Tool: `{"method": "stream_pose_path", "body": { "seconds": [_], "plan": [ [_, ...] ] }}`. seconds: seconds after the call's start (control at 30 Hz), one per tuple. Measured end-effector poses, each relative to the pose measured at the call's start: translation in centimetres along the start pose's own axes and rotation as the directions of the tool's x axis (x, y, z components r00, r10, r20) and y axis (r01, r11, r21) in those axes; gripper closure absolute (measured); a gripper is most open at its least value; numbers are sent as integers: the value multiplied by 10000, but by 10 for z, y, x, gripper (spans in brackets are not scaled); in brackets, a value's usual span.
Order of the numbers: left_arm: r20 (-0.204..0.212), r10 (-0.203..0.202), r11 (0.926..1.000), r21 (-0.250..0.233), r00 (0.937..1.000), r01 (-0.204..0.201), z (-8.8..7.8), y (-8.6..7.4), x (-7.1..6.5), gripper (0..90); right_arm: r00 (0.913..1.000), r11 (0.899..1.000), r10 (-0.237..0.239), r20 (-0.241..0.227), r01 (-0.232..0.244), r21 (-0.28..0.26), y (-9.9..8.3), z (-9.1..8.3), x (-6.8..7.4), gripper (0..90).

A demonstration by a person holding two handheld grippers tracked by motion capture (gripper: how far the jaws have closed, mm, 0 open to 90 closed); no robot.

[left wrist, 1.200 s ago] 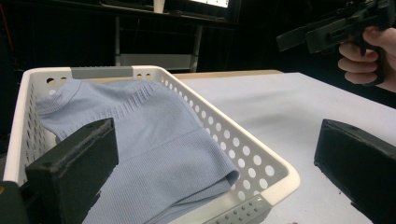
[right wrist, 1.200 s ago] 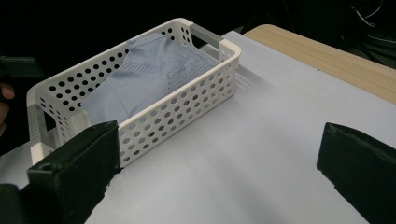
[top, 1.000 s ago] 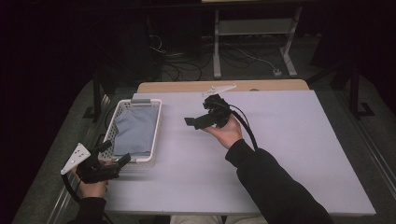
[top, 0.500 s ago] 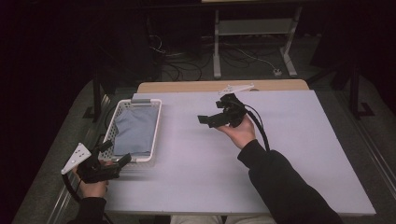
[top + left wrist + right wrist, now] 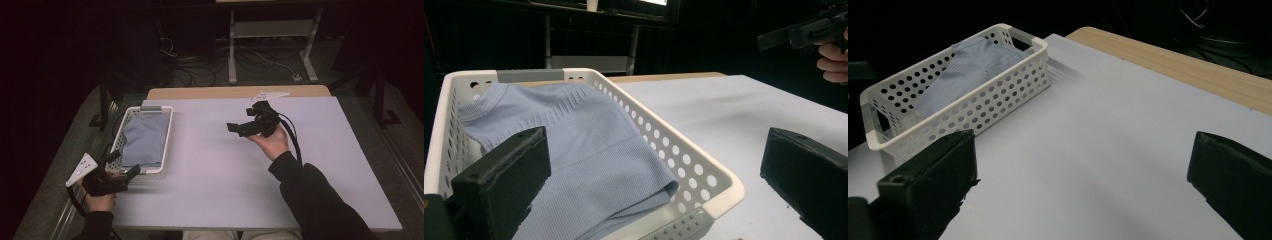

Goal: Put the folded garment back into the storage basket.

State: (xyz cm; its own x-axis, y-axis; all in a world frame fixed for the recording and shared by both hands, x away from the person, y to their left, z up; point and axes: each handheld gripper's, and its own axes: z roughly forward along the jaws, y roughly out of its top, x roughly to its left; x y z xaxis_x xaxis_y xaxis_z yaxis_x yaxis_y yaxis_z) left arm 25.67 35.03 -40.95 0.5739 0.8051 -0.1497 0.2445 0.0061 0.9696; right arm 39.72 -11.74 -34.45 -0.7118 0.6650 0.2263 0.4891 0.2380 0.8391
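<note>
Left to right, compared with half a second before:

Left gripper [image 5: 121, 172] stayed put at the near-left table [image 5: 210, 200] edge, just off the basket's near end. Jaws spread wide, gripping nothing, one over the basket interior and one over bare tabletop in the left gripper view. No real change there from the earlier frames.

Basket [image 5: 166, 131] hadn't budged either, white and perforated, sat along the left edge. Cloth [image 5: 145, 140] lay folded flat inside it, pale blue, ribbed band visible in the left gripper view [image 5: 589, 145], touched by neither gripper.

Right gripper [image 5: 239, 129] was the bit that moved: drifted right and slightly toward the far side since a second ago, away from the basket. Ended up held above the middle-right of the table, well apart from the cloth, pointing back toward the basket. Jaws wide open too, empty, with bare tabletop between them in the right gripper view.
</note>
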Motion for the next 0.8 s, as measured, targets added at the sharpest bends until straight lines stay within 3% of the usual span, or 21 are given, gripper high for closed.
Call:
{"method": "stream_pose_path", "body": {
  "seconds": [0.8],
  "plan": [
    [-30,-3,10000,27,10000,3,0,0,0,0,9983,9995,307,501,-300,-138,-22,-40,-31,0]
  ]
}}
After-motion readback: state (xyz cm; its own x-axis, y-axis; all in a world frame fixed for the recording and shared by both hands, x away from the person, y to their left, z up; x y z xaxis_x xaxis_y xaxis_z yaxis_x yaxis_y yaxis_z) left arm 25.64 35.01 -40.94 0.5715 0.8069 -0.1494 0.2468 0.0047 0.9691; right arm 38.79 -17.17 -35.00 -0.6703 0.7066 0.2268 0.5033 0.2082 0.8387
